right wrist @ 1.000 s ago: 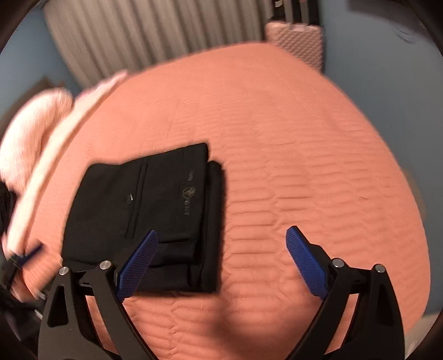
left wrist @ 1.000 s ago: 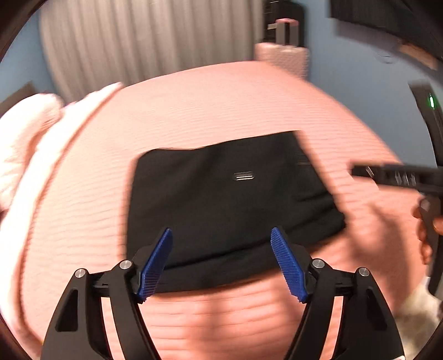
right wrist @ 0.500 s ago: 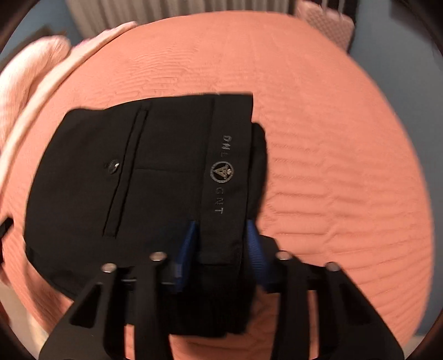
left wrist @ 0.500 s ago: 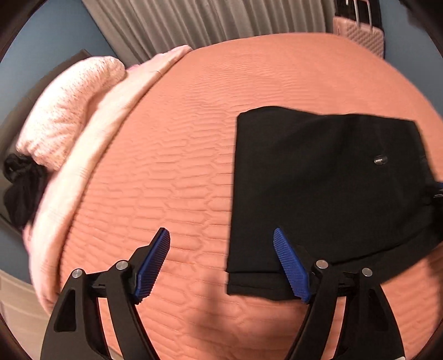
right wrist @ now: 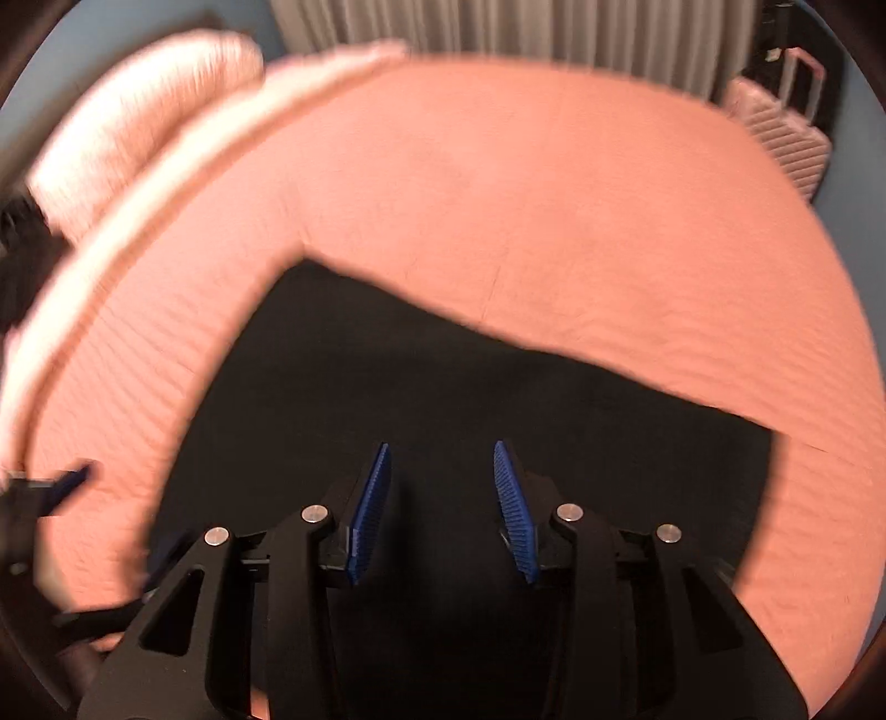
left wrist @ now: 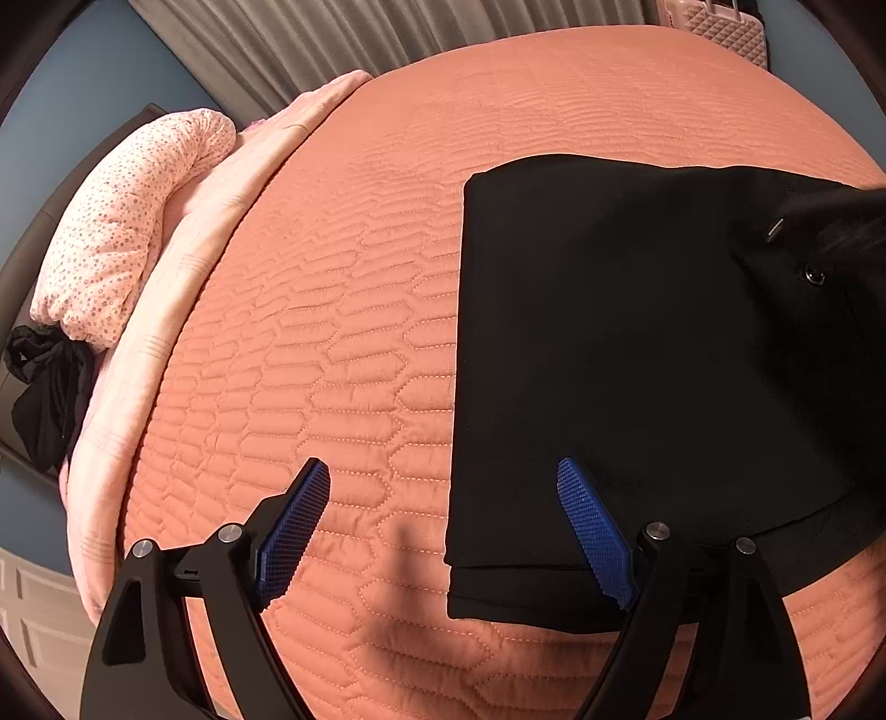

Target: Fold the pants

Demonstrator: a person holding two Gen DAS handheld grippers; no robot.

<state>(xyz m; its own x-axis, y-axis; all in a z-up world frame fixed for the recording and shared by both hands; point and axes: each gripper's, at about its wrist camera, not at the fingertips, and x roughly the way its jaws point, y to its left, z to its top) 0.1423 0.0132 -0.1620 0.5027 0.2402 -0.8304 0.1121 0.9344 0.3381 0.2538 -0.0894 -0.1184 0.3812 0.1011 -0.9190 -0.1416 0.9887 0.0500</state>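
Observation:
The folded black pants (left wrist: 637, 343) lie on the salmon quilted bedspread (left wrist: 332, 332), a pocket button showing near their right end. My left gripper (left wrist: 440, 476) hovers low over their near left corner. It straddles the left edge, jaws opening wide and pressing on nothing. In the blurred right wrist view the pants (right wrist: 443, 360) fill the lower half. My right gripper (right wrist: 441, 448) has black cloth filling the narrow gap between its blue pads (right wrist: 371, 509), and its jaws are opening slightly. That end of the pants looks lifted off the bed.
A spotted pink pillow (left wrist: 127, 232) and a pale folded blanket (left wrist: 183, 288) line the bed's left side. A black garment (left wrist: 44, 399) hangs beyond them. Grey curtains (left wrist: 387, 33) and a pink suitcase (right wrist: 786, 138) stand at the far end.
My left gripper came down and left toward the pants' left edge and spread wider. My right gripper dropped onto the waistband end, closed on it, and the pants now sit skewed in its view.

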